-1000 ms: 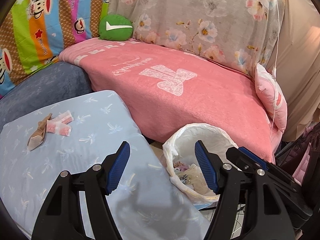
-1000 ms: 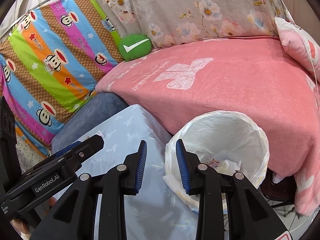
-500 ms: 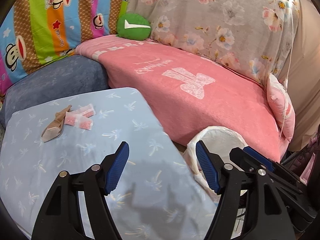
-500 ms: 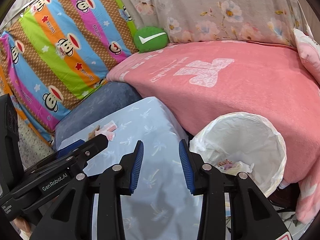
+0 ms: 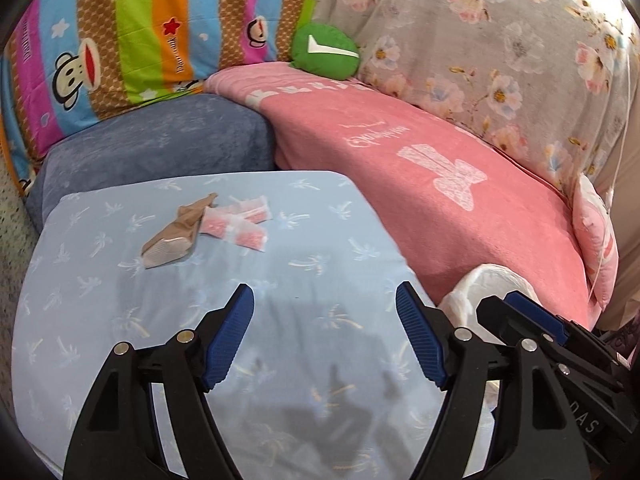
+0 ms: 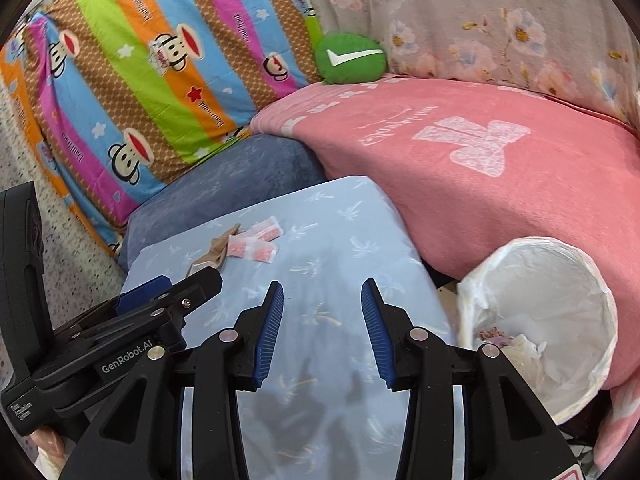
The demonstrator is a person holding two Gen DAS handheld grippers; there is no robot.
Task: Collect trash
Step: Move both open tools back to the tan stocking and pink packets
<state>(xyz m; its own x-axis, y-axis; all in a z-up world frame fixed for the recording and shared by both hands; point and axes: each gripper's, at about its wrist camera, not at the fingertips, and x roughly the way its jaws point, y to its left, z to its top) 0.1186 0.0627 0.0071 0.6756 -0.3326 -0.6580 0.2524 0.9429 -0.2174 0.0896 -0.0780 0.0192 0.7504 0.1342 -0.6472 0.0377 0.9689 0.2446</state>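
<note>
1. Two pieces of rubbish on the pale blue cushion (image 5: 320,248), far left: crumpled brown wrapper (image 5: 176,234) touching the pink sachets (image 5: 244,226).
2. Nearer, left gripper (image 5: 325,334) above bare cushion, jaws wide, just been opening, nothing between.
3. Just beside it, right gripper (image 6: 322,330), jaws moderately apart, also just been opening, empty.
4. Far right, white-lined bin (image 6: 540,320) against the pink blanket (image 6: 500,184), litter inside.

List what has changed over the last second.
Both grippers, left and right, swung from the bin toward the wrappers on the blue cushion; their jaws have just been opening, nothing between them. Wrappers and bin stayed put.
</note>
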